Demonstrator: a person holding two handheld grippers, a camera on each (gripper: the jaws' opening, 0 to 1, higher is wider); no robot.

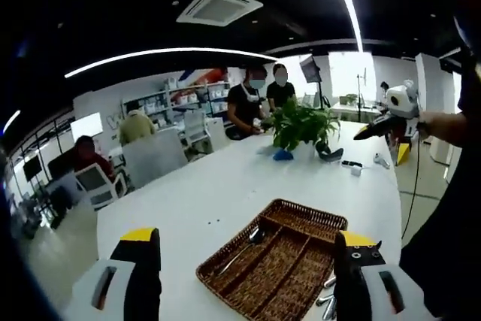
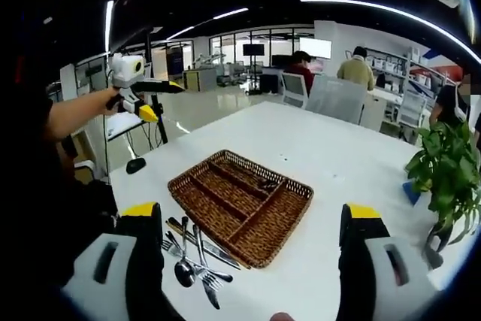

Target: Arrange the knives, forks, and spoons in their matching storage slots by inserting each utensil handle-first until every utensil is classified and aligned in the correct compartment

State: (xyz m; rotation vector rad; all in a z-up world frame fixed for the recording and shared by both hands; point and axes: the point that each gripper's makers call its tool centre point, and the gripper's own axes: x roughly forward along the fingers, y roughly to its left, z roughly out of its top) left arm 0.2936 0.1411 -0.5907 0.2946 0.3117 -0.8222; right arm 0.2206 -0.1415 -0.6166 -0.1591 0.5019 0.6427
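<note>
We hold right gripper (image 2: 252, 261) fingers spread, empty; left gripper (image 1: 248, 276) likewise. Utensil pile (image 2: 194, 257) just inside left finger, touching wicker tray (image 2: 225, 219) beyond. We single out one handle, pinch midway.

Ceiling light strips (image 1: 165, 54) are glowing brightly across the top of both views, washing the white table (image 2: 331, 163) evenly. Windows (image 1: 352, 73) are glaring. Edges are bending and blurring softly.

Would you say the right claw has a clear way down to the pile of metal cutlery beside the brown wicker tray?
Probably yes: the pile of metal cutlery lies uncovered on the white table, just ahead of the open right claw, beside the brown wicker tray, with nothing between them.
</note>
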